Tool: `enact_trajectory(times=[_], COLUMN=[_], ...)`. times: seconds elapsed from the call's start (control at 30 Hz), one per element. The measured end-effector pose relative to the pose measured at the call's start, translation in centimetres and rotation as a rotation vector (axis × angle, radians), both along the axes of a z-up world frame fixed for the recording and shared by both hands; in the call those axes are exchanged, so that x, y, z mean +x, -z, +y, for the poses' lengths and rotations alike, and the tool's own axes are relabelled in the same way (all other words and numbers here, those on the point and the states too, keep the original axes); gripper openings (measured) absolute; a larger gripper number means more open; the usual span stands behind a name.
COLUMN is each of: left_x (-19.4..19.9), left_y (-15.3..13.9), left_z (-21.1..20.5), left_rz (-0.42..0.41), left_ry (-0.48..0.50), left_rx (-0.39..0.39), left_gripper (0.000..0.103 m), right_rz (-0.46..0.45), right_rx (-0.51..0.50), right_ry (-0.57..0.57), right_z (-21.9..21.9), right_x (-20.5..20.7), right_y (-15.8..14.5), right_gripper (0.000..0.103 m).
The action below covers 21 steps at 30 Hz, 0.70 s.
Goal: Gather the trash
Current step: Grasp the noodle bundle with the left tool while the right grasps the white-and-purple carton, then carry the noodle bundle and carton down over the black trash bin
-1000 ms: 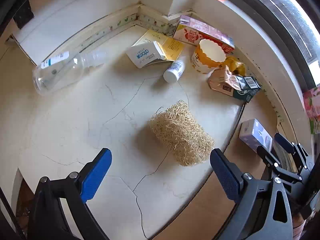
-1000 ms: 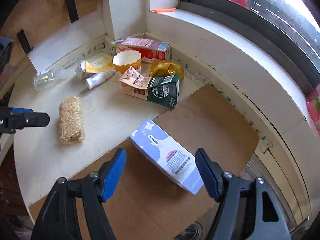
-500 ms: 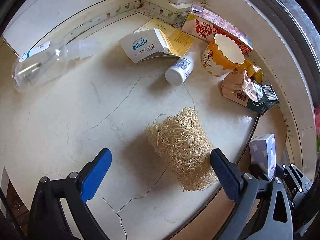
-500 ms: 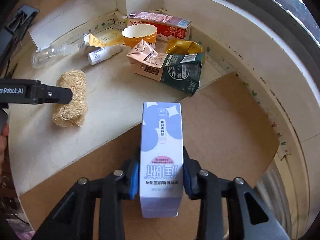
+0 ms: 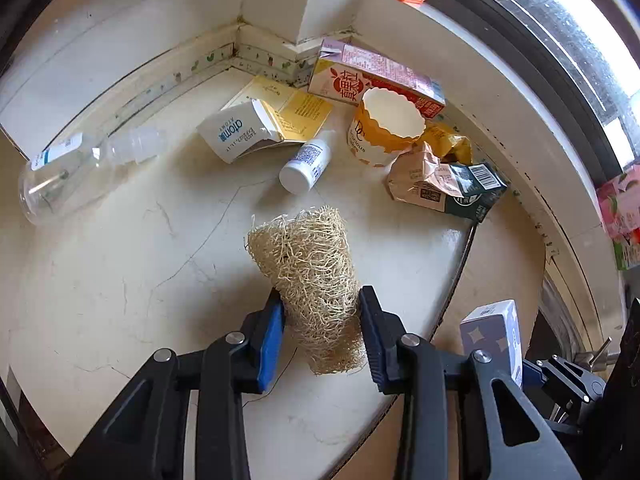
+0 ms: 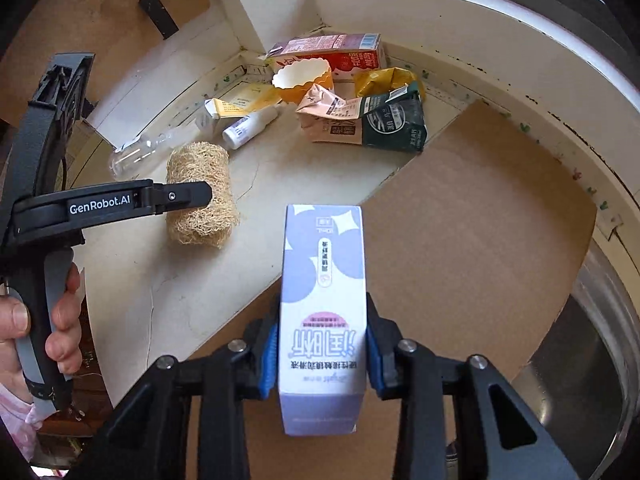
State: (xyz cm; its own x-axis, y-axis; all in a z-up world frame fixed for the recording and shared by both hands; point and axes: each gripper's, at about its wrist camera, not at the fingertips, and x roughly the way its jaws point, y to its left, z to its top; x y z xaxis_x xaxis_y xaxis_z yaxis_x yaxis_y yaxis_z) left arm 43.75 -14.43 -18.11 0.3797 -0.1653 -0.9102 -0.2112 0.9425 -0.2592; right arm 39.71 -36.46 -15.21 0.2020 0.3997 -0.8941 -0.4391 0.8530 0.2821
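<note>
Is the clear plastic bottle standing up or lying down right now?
Lying down. The clear plastic bottle rests on its side on the counter, cap end toward the atomy carton.

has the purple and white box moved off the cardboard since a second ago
Yes. The purple box, earlier lying on the cardboard sheet, is now lifted above it, clamped in the right gripper.

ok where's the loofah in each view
Left wrist: the loofah is at centre, its near end between the left gripper fingers.
Right wrist: loofah at left of centre, partly behind the left gripper's arm.
Shared landmark: the orange paper cup behind it.
</note>
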Motion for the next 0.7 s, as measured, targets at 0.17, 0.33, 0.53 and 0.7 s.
enact_trajectory(times=[0.17, 0.33, 0.53, 0.7], left_x=[-1.9, -4.9, -10.0, -13.6], left_y=[-2.6, -4.7, -6.7, -8.2], left_z=[0.9, 2.0, 4.8, 6.9], left_rz=[-0.002, -0.002, 0.0, -0.017], left_ry=[0.031, 0.054, 0.064, 0.08], left_rx=[0.009, 0.04, 0.066, 0.078], left_gripper=[0.033, 0.033, 0.033, 0.033], right_rz=[0.013, 0.018, 0.031, 0.028], right_rx=[0.03, 0.046, 0.059, 0.069], right_ry=[-0.003, 0.012, 0.019, 0.034], right_z=[0.6, 1.3, 2.4, 3.6], right_x=[-1.6, -3.6, -6.2, -8.3], right_y=[-0.7, -1.5, -2.0, -3.1], right_gripper=[0.035, 0.035, 0.035, 0.035])
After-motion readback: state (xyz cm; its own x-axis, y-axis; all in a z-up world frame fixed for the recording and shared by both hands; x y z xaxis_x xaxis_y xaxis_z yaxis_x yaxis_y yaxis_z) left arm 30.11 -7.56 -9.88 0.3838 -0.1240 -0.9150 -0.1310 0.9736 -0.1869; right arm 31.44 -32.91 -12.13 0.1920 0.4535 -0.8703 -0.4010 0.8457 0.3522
